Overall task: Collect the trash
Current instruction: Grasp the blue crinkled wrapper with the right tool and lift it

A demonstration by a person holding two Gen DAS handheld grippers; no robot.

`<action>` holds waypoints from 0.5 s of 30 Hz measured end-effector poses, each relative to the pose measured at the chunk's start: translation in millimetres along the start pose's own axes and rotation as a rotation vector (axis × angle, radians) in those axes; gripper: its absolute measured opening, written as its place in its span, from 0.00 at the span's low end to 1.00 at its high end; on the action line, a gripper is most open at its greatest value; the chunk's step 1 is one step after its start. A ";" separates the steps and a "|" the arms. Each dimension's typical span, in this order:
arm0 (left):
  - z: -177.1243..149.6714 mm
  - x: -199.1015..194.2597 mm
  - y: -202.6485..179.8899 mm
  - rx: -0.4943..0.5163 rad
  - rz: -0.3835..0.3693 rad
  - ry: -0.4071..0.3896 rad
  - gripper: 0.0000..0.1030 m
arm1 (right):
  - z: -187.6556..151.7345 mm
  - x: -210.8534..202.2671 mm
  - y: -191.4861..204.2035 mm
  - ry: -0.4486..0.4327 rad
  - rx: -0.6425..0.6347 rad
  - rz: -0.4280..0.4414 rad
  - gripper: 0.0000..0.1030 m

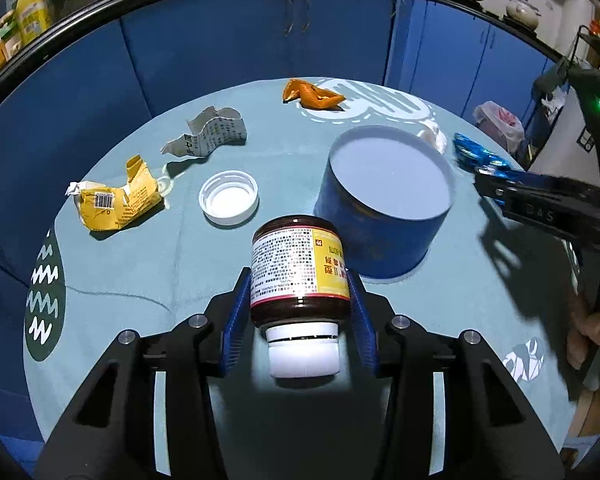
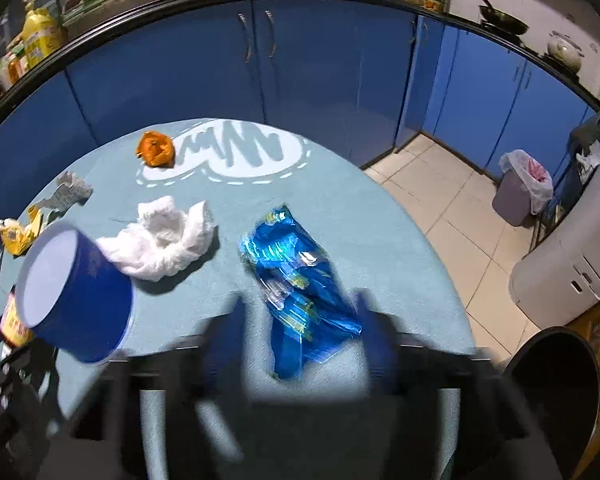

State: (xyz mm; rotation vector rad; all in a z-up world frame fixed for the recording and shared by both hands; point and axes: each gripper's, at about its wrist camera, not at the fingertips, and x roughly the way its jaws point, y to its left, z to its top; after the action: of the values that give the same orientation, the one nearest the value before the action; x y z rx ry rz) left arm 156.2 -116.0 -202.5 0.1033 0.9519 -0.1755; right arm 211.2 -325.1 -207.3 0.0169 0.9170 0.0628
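My left gripper (image 1: 300,284) is shut on a brown bottle (image 1: 300,268) with a white cap, held above the table. A blue round tub (image 1: 384,200) stands just beyond it, open and empty. My right gripper (image 2: 300,312) is open, blurred, its fingers on either side of a blue foil wrapper (image 2: 296,280) lying on the table. The right gripper also shows in the left wrist view (image 1: 496,186), beside the wrapper (image 1: 476,156). Other trash: orange peel (image 1: 312,96), torn grey paper (image 1: 208,136), yellow carton (image 1: 116,200), white lid (image 1: 229,197), white tissue (image 2: 164,240).
The round table has a light blue cloth (image 1: 160,264). Blue cabinets (image 2: 300,60) curve behind it. A black bin (image 2: 556,392) stands at the table's right edge, and a lined bin (image 2: 520,192) farther off on the tiled floor.
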 end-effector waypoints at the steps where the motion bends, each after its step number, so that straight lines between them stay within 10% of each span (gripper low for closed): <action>1: 0.7 0.2 0.6 -0.003 0.001 0.000 0.45 | -1.1 -2.0 0.9 -0.005 -0.002 -0.004 0.38; 15: 14.5 -35.1 -9.5 0.014 0.013 -0.099 0.45 | -14.7 -50.1 -7.4 -0.078 0.029 0.005 0.35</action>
State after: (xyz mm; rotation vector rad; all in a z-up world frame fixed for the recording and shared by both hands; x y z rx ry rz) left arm 146.1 -124.1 -165.5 0.1129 0.8517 -0.1741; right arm 169.5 -335.8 -176.9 0.0486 0.8402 0.0530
